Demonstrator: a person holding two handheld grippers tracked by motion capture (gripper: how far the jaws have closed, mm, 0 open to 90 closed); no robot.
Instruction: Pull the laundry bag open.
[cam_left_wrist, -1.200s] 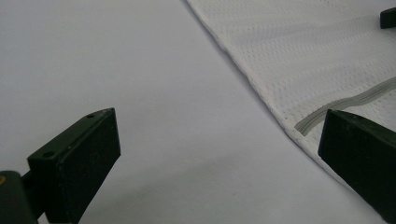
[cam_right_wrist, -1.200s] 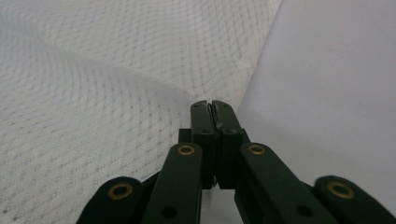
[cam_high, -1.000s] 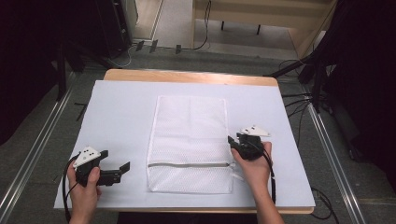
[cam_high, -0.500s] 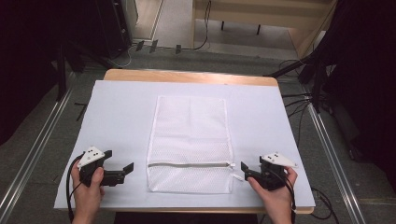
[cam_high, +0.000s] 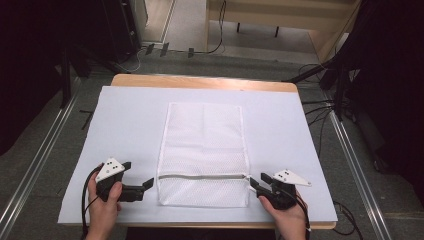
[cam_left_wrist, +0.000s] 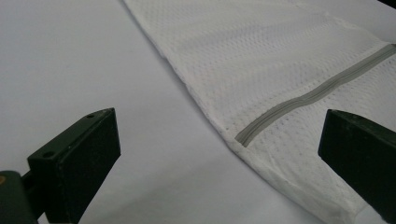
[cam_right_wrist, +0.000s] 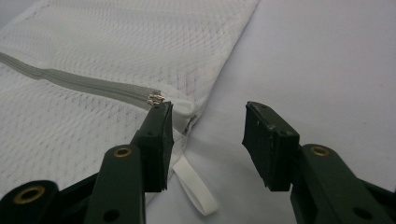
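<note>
A white mesh bag (cam_high: 204, 145) lies flat in the middle of the table, a grey zipper (cam_high: 202, 176) running across its near end. My left gripper (cam_high: 140, 176) rests open just left of the bag's near-left corner. In the left gripper view the jaws of that gripper (cam_left_wrist: 219, 140) stand wide apart around the zipper's closed end (cam_left_wrist: 243, 137). My right gripper (cam_high: 257, 181) is open at the zipper's right end. In the right gripper view the left pad of this gripper (cam_right_wrist: 208, 126) sits just below the metal slider (cam_right_wrist: 155, 99), holding nothing.
A pale sheet (cam_high: 125, 115) covers the wooden table (cam_high: 200, 82). A white fabric loop (cam_right_wrist: 196, 186) hangs from the bag's corner beneath my right gripper. Metal rails (cam_high: 35, 165) and cables (cam_high: 320, 107) lie on the floor around the table.
My right gripper has come away from the bag's right edge and moved nearer and rightward, to the zipper's right end. The left gripper has barely shifted.
</note>
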